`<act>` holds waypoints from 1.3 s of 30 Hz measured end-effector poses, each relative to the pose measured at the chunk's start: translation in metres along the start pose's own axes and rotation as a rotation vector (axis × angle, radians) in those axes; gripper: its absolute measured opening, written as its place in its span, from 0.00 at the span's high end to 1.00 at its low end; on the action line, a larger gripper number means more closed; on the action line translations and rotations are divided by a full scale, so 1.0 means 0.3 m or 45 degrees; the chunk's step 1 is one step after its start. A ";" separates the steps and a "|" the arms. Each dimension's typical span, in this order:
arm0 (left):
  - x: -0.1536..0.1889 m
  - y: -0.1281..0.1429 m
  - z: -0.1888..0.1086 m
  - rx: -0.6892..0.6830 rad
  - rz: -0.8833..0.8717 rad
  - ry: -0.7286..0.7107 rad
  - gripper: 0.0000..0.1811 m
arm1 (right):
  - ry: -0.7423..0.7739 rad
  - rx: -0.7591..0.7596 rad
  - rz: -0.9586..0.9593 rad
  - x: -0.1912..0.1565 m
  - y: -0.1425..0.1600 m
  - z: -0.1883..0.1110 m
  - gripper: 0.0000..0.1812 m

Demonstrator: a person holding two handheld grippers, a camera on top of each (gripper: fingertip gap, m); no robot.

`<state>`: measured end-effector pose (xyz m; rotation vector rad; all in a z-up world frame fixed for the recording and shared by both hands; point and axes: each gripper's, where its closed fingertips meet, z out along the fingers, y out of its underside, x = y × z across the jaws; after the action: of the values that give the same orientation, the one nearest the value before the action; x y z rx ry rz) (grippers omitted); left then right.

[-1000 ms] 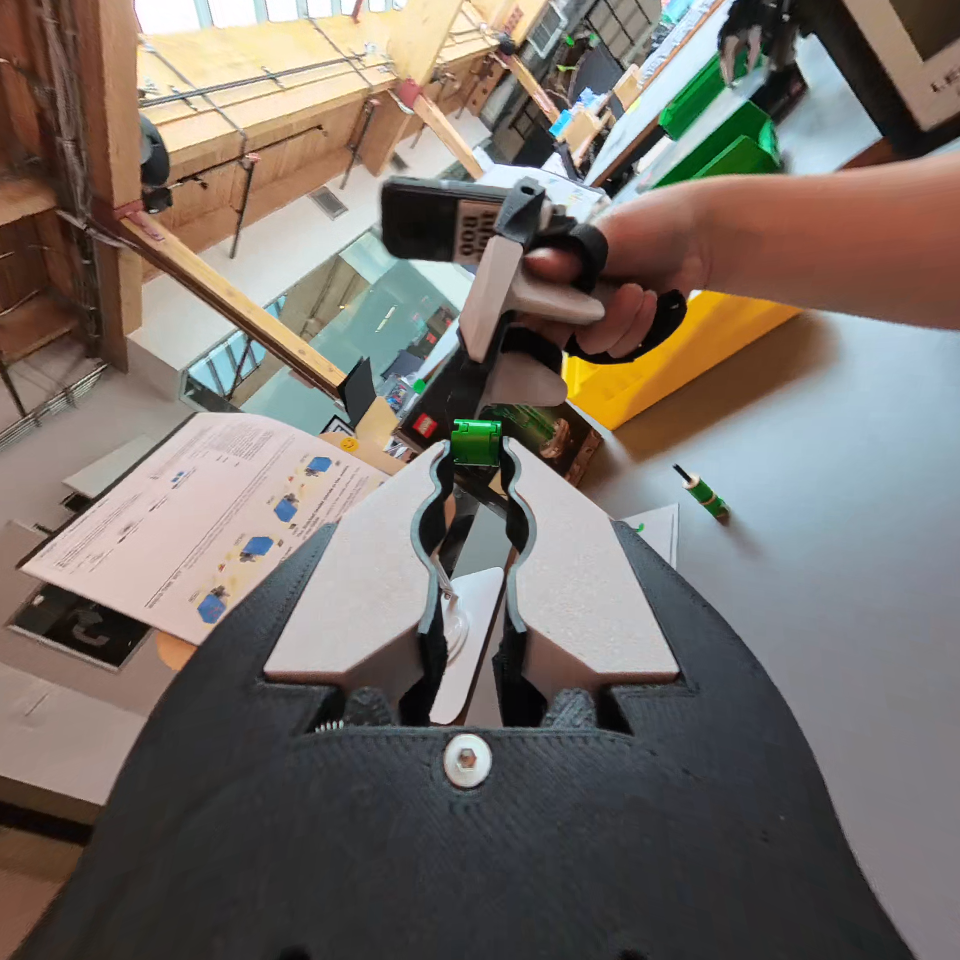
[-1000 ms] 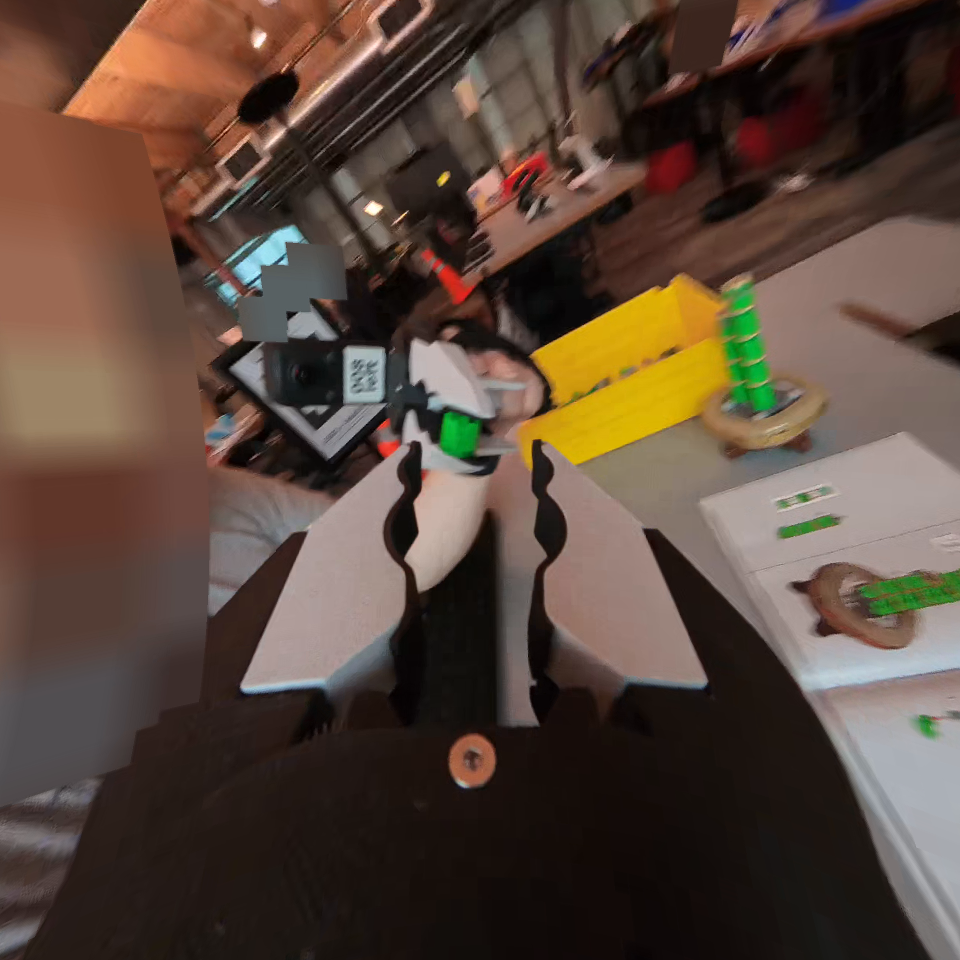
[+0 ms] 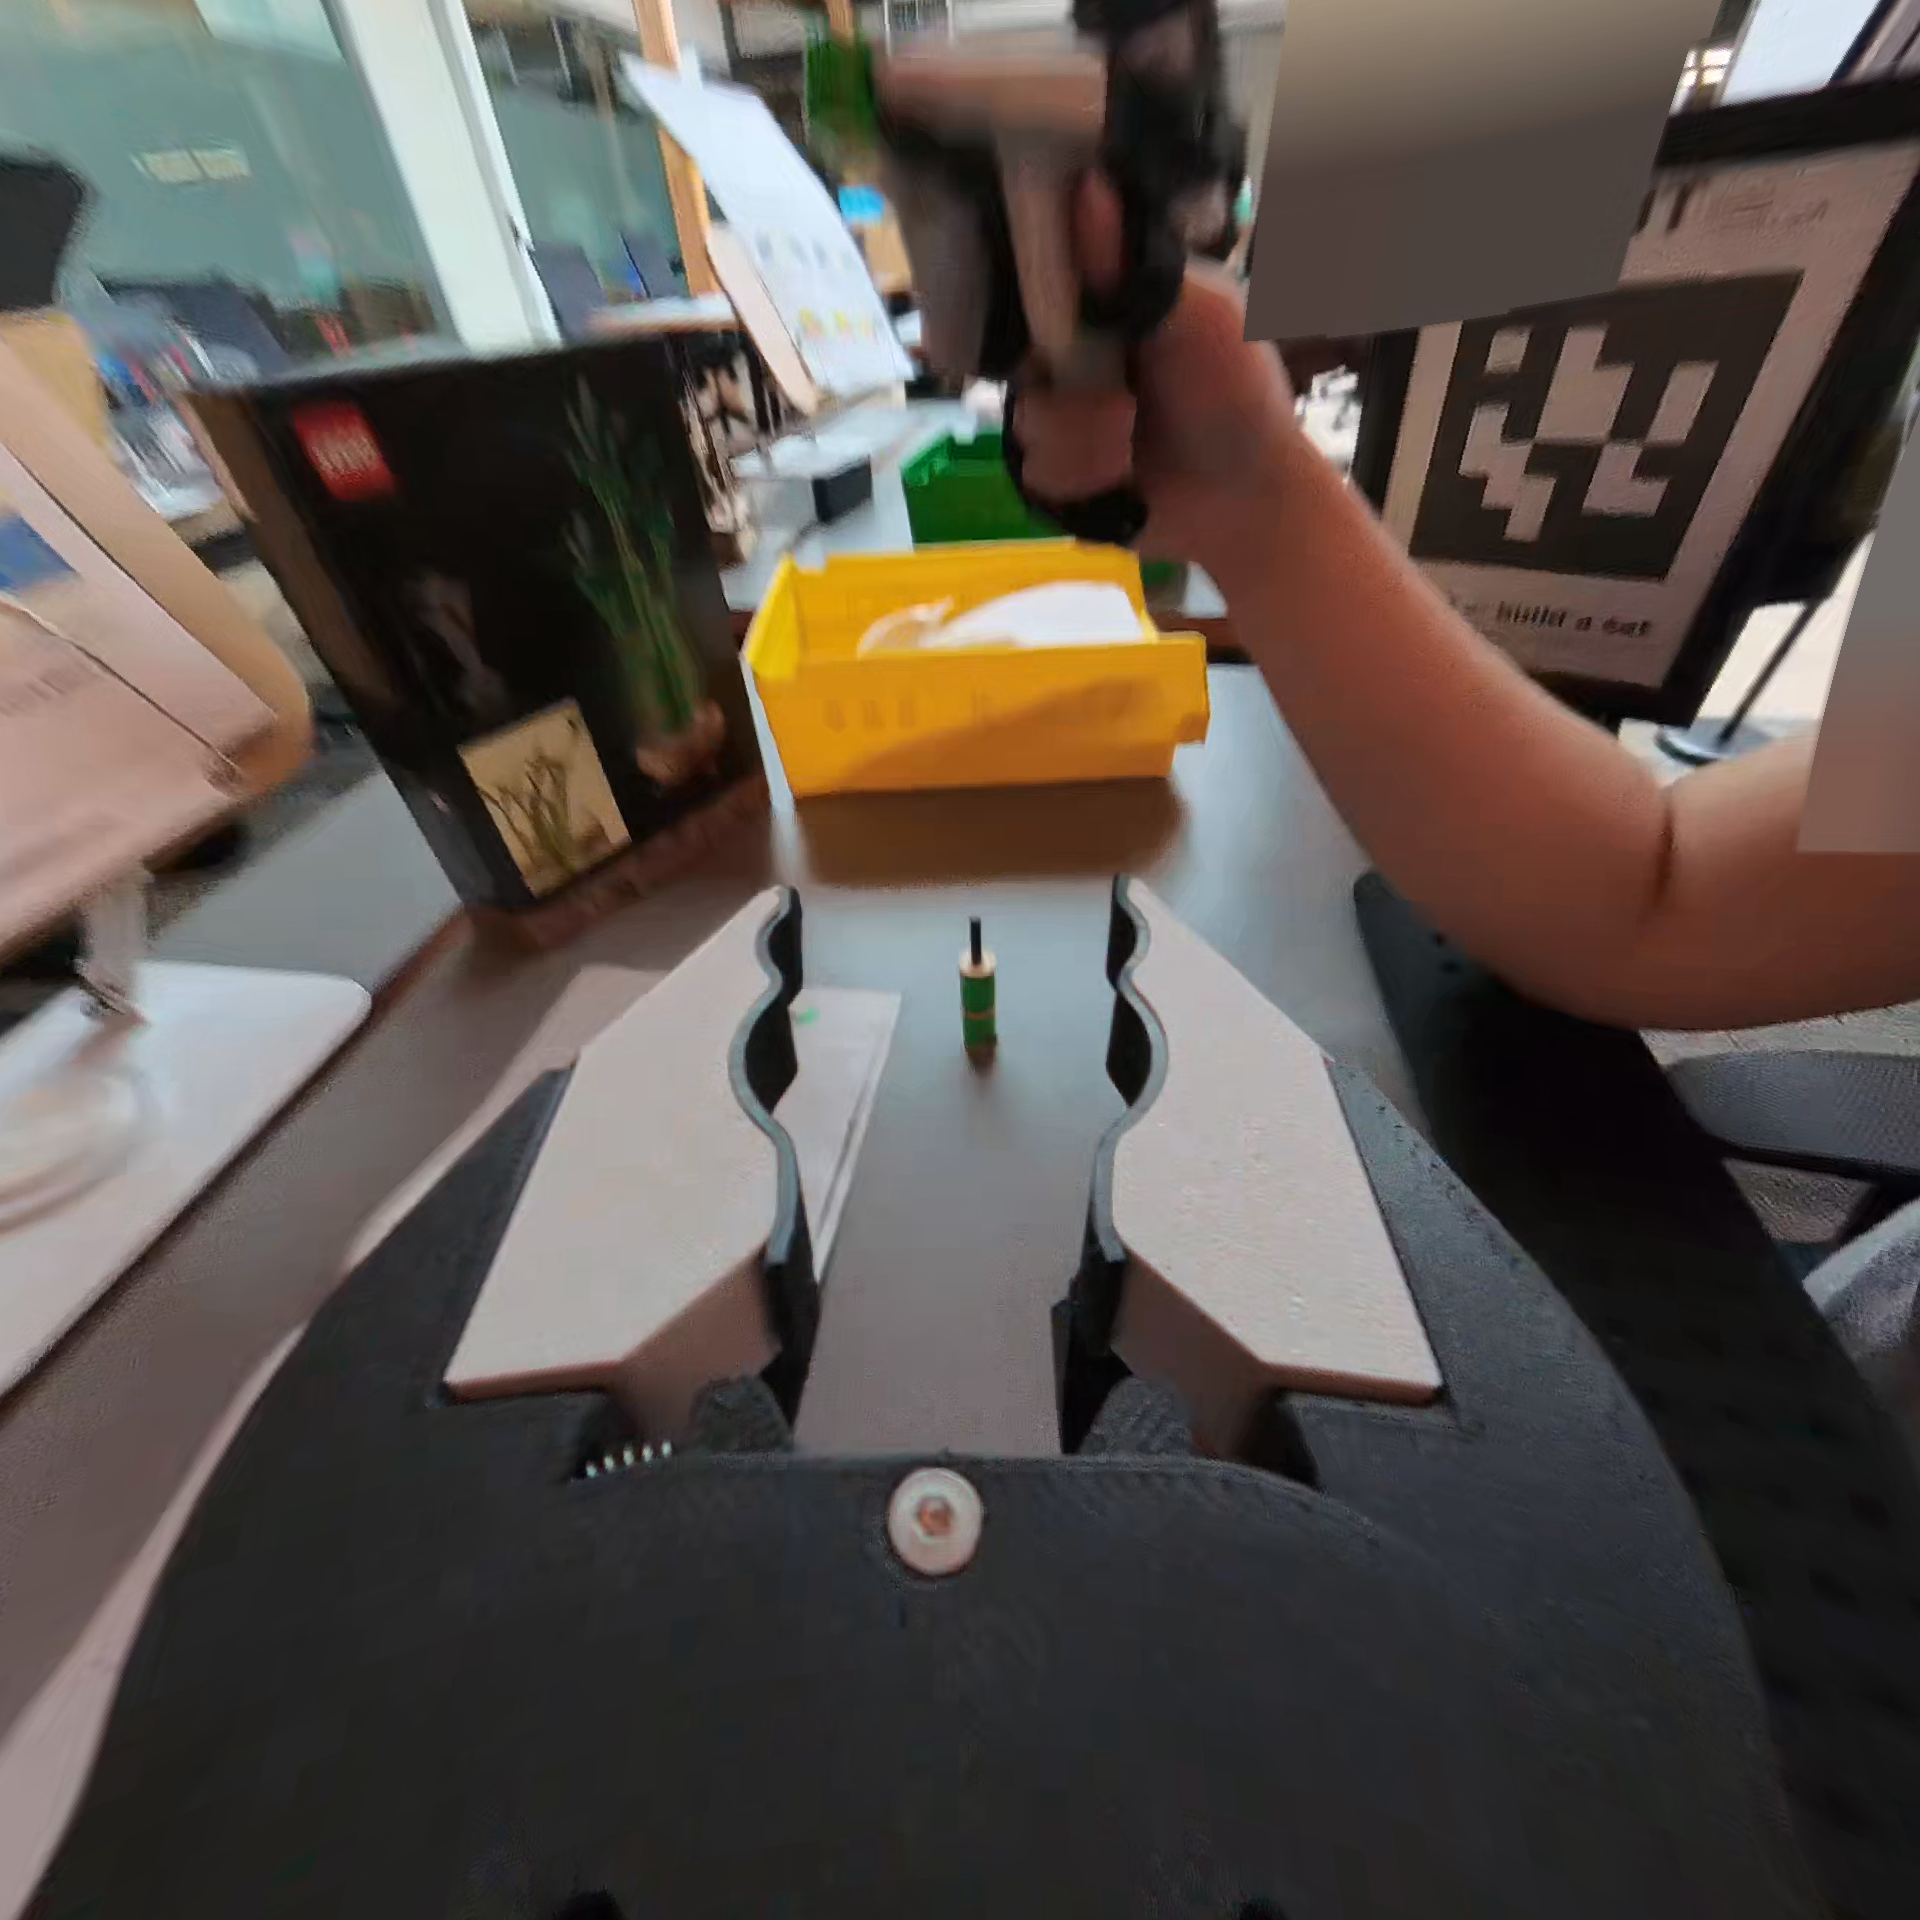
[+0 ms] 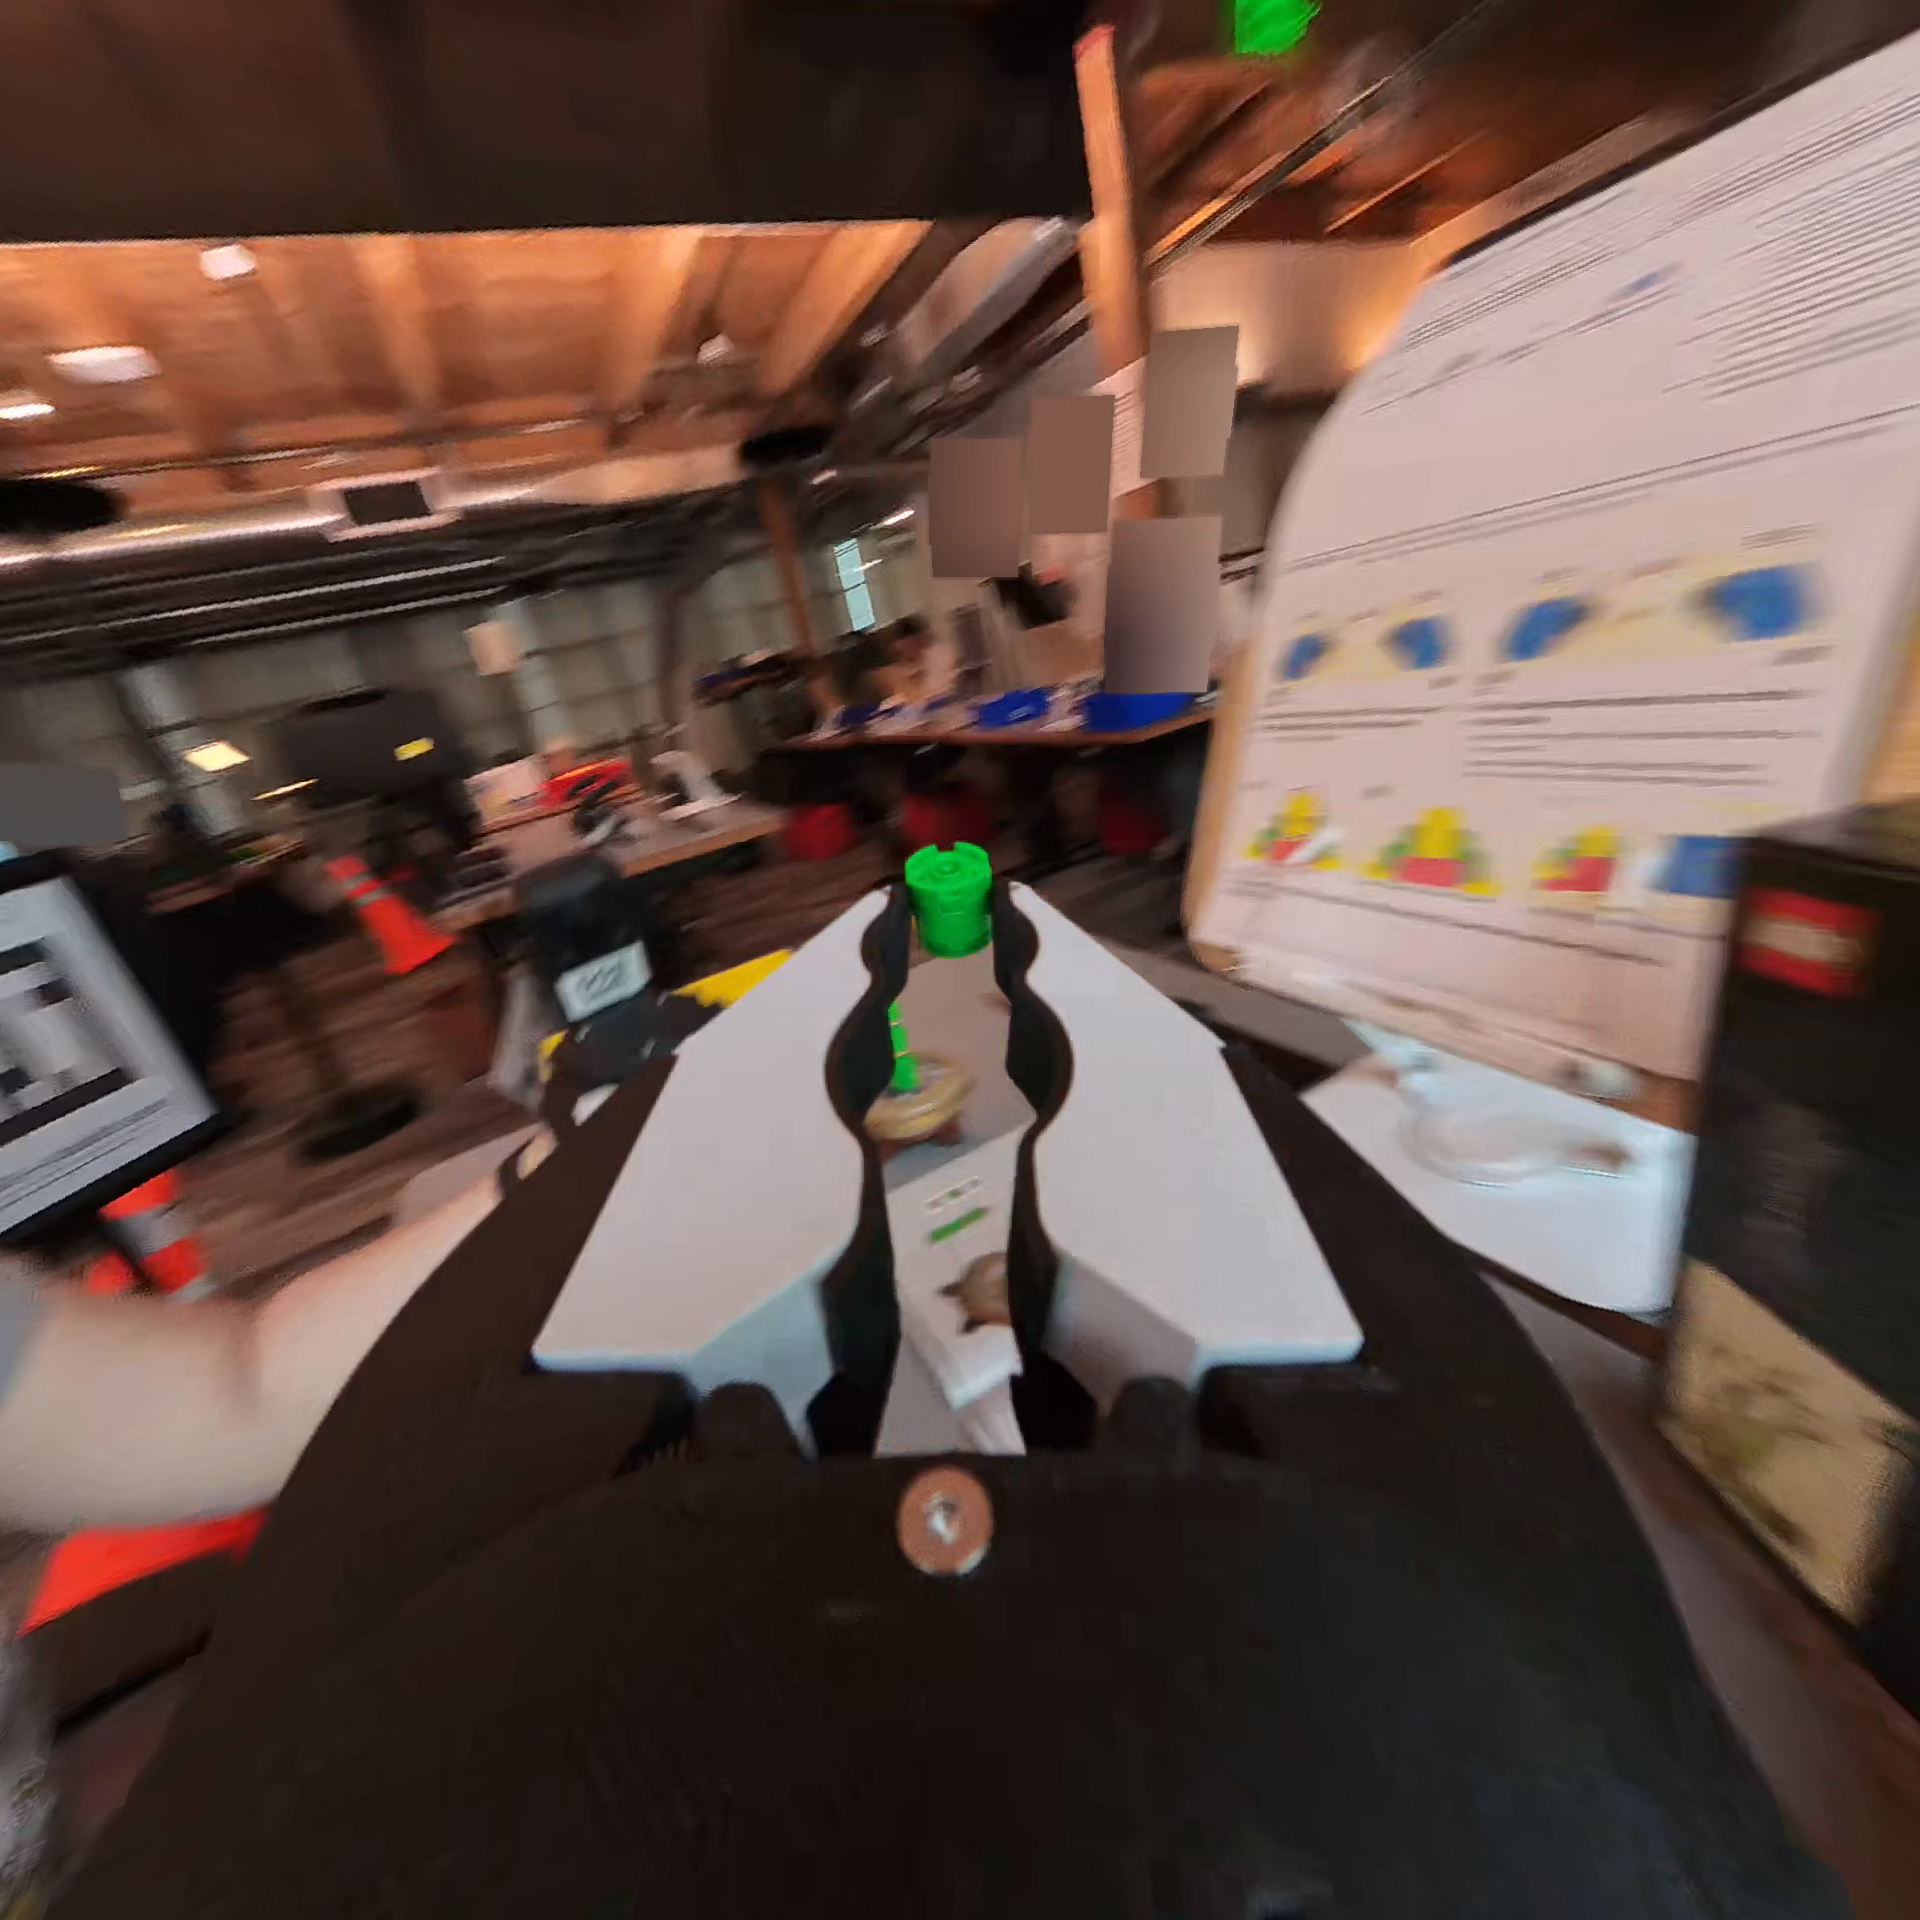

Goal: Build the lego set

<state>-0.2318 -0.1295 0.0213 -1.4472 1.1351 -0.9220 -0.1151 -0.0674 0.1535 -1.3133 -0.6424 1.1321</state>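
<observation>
While left claw (image 3: 954, 914) gapes, brick-less, right claw (image 4: 948, 902) apparently gained green brick (image 4: 945, 900)

- it was a large open workshop: exposed timber ceiling (image 4: 436, 343) overhead.
- worktables (image 4: 997, 732) with parts bins stood far beyond the claw.
- an orange traffic cone (image 4: 390, 920) stood left of the claw.

Orange cone (image 4: 390, 920) on floor at left, monitor (image 4: 62, 1049) nr it; marker board (image 3: 1579, 416) bkgd.

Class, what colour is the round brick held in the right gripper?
Bright green brick; the right wrist view shows it best.
</observation>
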 end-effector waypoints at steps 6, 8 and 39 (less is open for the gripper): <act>0.026 0.308 0.329 -0.195 -0.038 -0.067 0.78 | 0.327 0.236 -0.173 0.116 -0.117 -0.164 0.92; 0.031 0.376 0.397 -0.304 -0.006 -0.109 0.69 | 0.337 0.245 -0.210 0.111 -0.127 -0.169 0.92; 0.021 0.455 0.566 -0.501 0.010 -0.210 0.91 | 0.230 0.291 -0.074 0.121 -0.123 -0.137 0.92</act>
<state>-0.0926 -0.0944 -0.1425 -1.7968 1.2417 -0.5783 -0.0551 -0.0470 0.1725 -1.1770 -0.4033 0.9948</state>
